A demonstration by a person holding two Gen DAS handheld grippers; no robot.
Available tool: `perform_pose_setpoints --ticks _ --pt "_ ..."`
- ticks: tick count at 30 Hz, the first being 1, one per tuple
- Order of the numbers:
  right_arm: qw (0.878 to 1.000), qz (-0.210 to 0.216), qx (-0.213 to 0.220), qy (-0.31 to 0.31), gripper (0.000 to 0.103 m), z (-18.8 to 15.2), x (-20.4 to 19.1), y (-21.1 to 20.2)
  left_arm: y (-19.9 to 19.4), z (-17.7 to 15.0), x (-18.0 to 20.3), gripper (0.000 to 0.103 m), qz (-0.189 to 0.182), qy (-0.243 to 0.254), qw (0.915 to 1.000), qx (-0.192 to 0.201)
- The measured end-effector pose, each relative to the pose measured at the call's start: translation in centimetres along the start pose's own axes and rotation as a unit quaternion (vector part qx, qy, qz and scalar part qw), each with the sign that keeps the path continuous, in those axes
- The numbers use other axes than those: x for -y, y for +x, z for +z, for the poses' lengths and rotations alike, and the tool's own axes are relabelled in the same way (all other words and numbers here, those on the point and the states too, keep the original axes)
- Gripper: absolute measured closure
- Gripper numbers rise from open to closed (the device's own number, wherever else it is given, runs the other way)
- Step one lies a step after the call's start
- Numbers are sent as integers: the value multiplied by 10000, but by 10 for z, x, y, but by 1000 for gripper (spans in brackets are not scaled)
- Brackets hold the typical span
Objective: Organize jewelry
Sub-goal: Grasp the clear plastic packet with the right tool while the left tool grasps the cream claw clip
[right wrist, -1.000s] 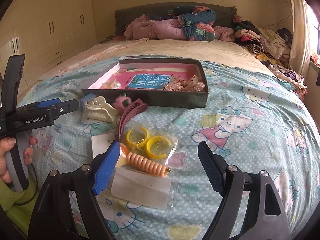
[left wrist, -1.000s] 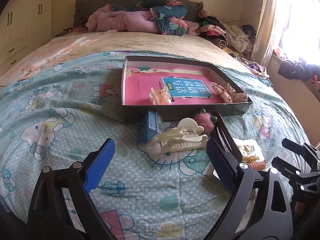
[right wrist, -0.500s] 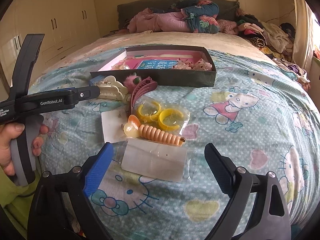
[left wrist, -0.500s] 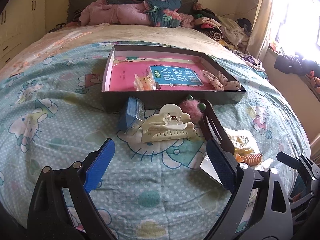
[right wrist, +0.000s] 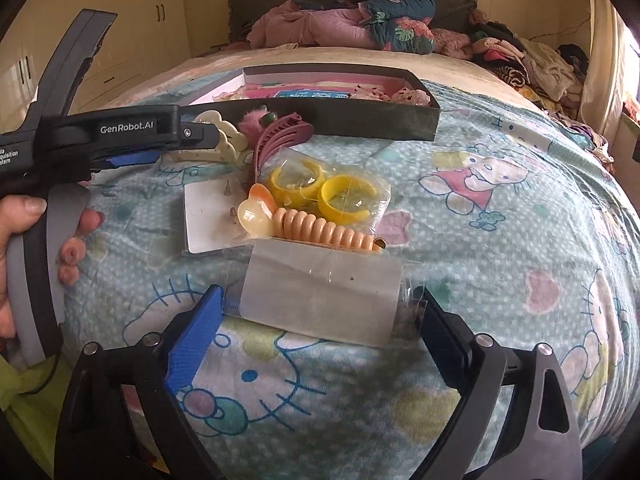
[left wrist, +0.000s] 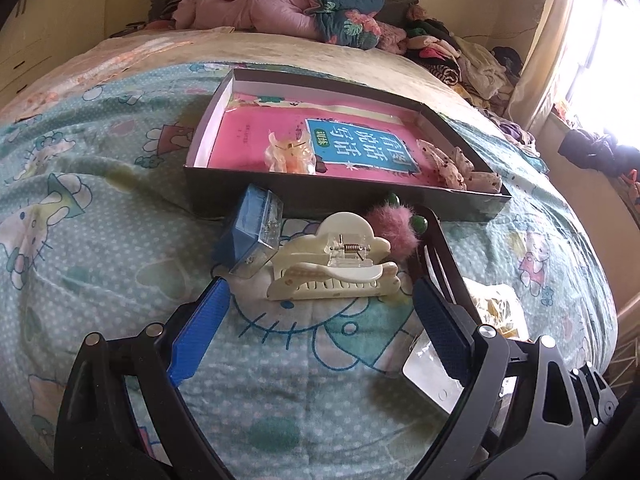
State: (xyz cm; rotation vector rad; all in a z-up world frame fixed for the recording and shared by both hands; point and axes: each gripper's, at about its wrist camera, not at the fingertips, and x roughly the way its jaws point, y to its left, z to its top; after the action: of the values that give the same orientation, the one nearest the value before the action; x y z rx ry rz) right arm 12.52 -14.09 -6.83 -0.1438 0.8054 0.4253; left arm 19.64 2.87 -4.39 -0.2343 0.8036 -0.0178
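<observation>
A dark shallow box (left wrist: 336, 196) (right wrist: 372, 122) with a pink book inside lies on the bed; it holds a clear orange clip (left wrist: 288, 156) and spotted fabric pieces (left wrist: 452, 164). In front of it lie a cream claw clip (left wrist: 332, 268), a blue clear case (left wrist: 252, 236), a pink pompom (left wrist: 392, 228) and a dark comb clip (right wrist: 280, 140). My left gripper (left wrist: 320, 312) is open, just short of the cream clip. My right gripper (right wrist: 320, 320) is open around the near edge of a clear bag (right wrist: 320, 300). Beyond it lie a coiled hair tie (right wrist: 320, 232) and yellow rings (right wrist: 320, 188).
The bed has a Hello Kitty sheet (right wrist: 500, 240). Piled bedding (left wrist: 288, 12) and clothes (left wrist: 472, 60) lie at the head. A white card (right wrist: 208, 216) lies left of the bag. The hand with the left gripper (right wrist: 100, 136) is at the left of the right wrist view.
Both grippers have moved forward and lower. The cream clip now sits just ahead of the left fingers; the clear bag now lies between the right fingers. Both stayed open.
</observation>
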Motion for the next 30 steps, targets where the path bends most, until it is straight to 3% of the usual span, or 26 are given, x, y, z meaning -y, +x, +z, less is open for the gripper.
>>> perform_pose_setpoints --ticks 9,14,30 --pt "9993 -64 215 304 19 -3 20 -11 11 5 2 21 66 -202 9998 -9" --pt "9984 -93 302 463 19 -1 31 -17 15 7 4 40 43 -213 9997 -65" --pt "9969 -164 486 594 19 12 34 -27 -17 -4 3 42 -207 132 9997 69"
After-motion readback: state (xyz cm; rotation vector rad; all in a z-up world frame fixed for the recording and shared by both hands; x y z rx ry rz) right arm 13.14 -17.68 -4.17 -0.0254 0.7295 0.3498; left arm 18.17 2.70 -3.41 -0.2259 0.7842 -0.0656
